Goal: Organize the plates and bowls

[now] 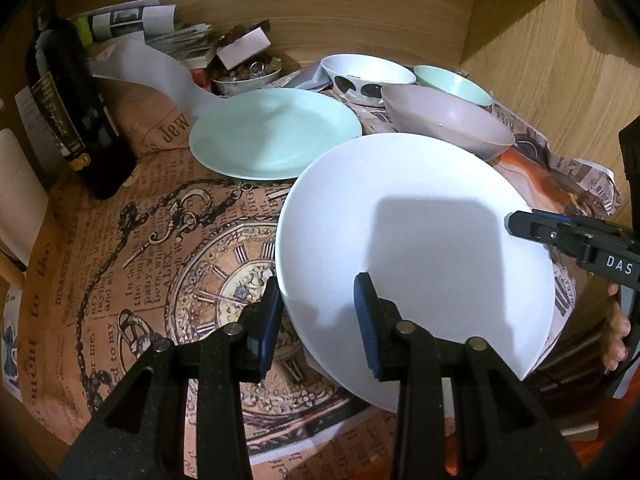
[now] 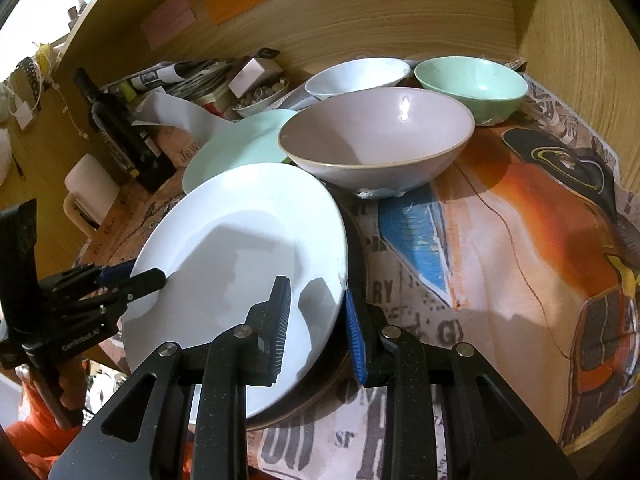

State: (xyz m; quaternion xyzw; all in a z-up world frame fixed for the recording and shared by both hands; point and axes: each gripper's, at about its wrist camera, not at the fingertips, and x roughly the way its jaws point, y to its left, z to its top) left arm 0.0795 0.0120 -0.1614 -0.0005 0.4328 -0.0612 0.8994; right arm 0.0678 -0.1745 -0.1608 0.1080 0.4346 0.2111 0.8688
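Observation:
A white plate [image 1: 416, 248] [image 2: 240, 264] lies at the table's front edge. My left gripper [image 1: 318, 312] is open and straddles its near-left rim; it shows in the right wrist view [image 2: 148, 280] at the plate's left rim. My right gripper [image 2: 316, 320] is open and straddles the plate's right rim; it shows in the left wrist view [image 1: 520, 226]. Behind lie a mint plate [image 1: 276, 132] [image 2: 236, 148], a pink bowl [image 1: 448, 120] [image 2: 376, 140], a white spotted bowl [image 1: 366, 76] [image 2: 356, 76] and a mint bowl [image 1: 452, 82] [image 2: 472, 84].
A dark bottle [image 1: 76, 112] [image 2: 120, 128] stands at the left. A small dish of trinkets [image 1: 246, 76], papers [image 1: 132, 20] and a box sit at the back. Wooden walls [image 1: 540, 60] close the back and right. The printed tablecloth [image 2: 520, 240] covers the table.

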